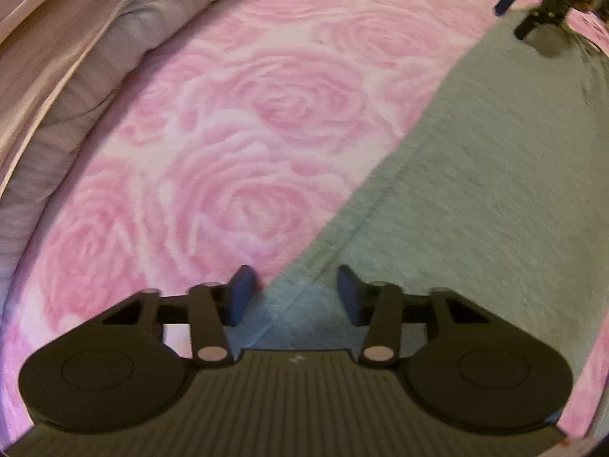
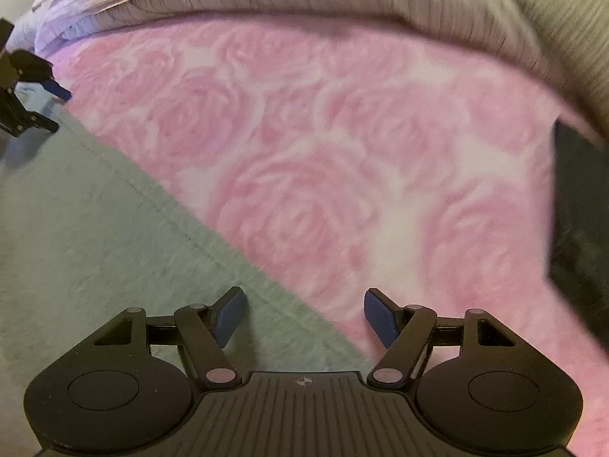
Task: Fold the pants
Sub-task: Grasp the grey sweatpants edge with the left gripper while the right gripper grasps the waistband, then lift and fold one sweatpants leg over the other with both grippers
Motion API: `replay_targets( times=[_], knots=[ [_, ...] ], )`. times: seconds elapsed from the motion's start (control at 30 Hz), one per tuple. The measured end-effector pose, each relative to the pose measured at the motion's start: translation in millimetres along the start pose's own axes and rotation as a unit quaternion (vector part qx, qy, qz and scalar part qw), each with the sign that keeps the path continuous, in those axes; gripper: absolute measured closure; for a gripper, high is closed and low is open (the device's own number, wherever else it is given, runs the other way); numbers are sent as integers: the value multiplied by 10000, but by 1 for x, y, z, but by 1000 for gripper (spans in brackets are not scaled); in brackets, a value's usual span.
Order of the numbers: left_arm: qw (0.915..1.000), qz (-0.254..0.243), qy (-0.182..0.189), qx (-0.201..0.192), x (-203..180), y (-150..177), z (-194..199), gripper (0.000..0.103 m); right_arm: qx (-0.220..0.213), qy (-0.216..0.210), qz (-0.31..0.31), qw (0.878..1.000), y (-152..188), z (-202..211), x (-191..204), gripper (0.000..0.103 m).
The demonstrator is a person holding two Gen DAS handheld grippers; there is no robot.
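Observation:
Grey pants (image 1: 475,190) lie flat on a pink rose-patterned blanket (image 1: 247,133). In the left wrist view the hemmed edge of the pants runs diagonally from lower centre to upper right. My left gripper (image 1: 295,289) is open just above a corner of that edge, nothing between its blue pads. In the right wrist view the grey pants (image 2: 95,228) fill the lower left. My right gripper (image 2: 302,312) is open astride their hemmed edge, holding nothing. Each gripper shows small in the other's view: the right gripper (image 1: 533,3) at top right, the left gripper (image 2: 38,95) at far left.
Rumpled grey ribbed bedding (image 2: 418,19) and pale pink fabric (image 1: 45,30) pile along the blanket's far side. A dark flat object (image 2: 578,209) lies at the right edge of the right wrist view. Bare blanket spreads ahead of both grippers.

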State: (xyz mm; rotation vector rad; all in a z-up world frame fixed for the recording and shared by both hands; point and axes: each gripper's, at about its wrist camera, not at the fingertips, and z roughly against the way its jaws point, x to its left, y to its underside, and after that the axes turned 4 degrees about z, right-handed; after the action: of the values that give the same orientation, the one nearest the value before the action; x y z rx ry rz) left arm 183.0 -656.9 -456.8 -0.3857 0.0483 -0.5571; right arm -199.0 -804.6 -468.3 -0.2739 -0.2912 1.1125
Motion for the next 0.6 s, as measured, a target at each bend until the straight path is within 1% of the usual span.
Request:
replay_targets(
  times=[0.03,0.07,0.1,0.13,0.17,0.2,0.23,0.3,0.37,0.4,0.43,0.5,0.53,0.6],
  knots=[
    [10000,-73,31,22,-3,-1,0,74,105,-33,46,9999,4,-3,2,48],
    [9999,-139,25,40,-6,-1,1,79,64,66,190,9998,7,-2,7,51],
    [9997,-255,-22,64,-10,-2,2,86,29,121,309,9994,9,1,11,67],
    [9992,-377,-141,89,-15,-2,3,91,27,149,273,9995,11,7,13,90],
    [9983,-485,-298,111,-21,-2,5,97,-48,232,192,9995,14,14,16,93],
    [9972,-564,-480,98,-26,-1,9,100,-209,367,255,9988,18,24,23,94],
    [9959,-587,-685,2,-35,1,17,100,-354,540,373,9972,23,36,33,95],
    [9931,-303,-1089,-311,-52,10,43,100,-696,1013,639,9904,36,65,63,95],
    [9864,174,-1492,-667,-78,28,79,99,-1013,1491,896,9795,55,92,101,95],
    [9814,355,-1696,-821,-98,40,99,100,-1145,1719,1061,9727,66,105,123,95],
    [9777,519,-1818,-916,-118,53,117,100,-1277,1922,1186,9658,80,119,146,95],
    [9715,823,-2009,-949,-164,83,149,100,-1410,2222,1435,9540,110,141,191,95],
    [9695,1023,-2035,-909,-186,97,161,100,-1430,2316,1523,9501,127,151,212,95],
    [9670,1334,-2029,-770,-227,124,181,100,-1326,2396,1595,9485,162,165,252,95]
  ],
)
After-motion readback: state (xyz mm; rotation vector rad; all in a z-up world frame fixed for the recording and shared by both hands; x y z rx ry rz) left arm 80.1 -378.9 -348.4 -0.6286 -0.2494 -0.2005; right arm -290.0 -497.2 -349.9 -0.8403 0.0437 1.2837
